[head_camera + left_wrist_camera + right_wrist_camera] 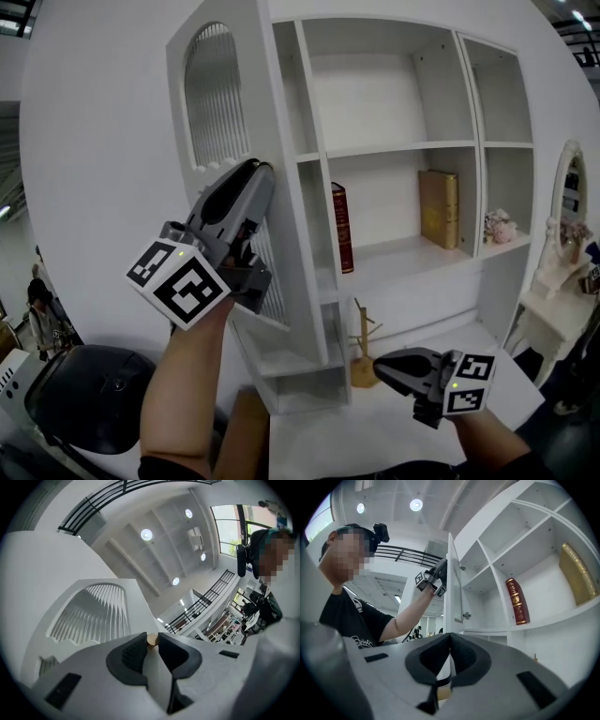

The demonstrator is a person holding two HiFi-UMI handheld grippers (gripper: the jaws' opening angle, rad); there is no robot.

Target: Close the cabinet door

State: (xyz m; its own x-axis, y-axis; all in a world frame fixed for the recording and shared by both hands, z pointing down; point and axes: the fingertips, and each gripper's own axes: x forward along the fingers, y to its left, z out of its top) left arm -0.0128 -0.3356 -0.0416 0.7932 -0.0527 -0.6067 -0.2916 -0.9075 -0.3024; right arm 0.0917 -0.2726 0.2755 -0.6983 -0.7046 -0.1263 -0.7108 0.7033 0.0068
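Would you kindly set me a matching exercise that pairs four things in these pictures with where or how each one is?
Things:
1. cabinet door
2. red book
3. tan book
4. right gripper

Places or states:
A. shut on nothing, low in front of the cabinet
B. upright at the left end of the shelf
C. standing open, its edge clamped in the left gripper
D. upright at the right end of that same shelf

Pairs: 1-C, 2-B, 3-D, 4-A
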